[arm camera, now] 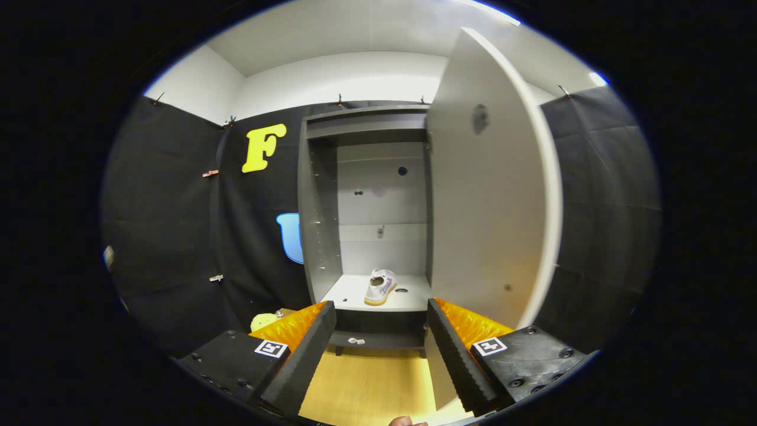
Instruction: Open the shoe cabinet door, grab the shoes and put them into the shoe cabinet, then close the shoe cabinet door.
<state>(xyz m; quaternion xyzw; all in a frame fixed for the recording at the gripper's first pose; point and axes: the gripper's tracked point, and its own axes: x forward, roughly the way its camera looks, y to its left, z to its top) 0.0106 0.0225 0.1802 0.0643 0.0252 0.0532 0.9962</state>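
The grey shoe cabinet (pixel 319 236) stands ahead against the booth wall. Its tall door (pixel 491 201) is swung wide open to the right, reaching toward me past the right finger. A white sneaker (pixel 379 287) with a tan sole rests on the cabinet's bottom shelf (pixel 349 294), heel toward me, well beyond the fingers. My gripper (pixel 381 349) is open, its two fingers spread wide with nothing between them, hovering above the wooden floor in front of the cabinet.
The light wooden floor (pixel 372 384) lies below the fingers. A small white object (pixel 356 341) sits on the low ledge under the shelf. A pale yellow thing (pixel 263 321) peeks out by the left finger. Black cloth walls close in on both sides.
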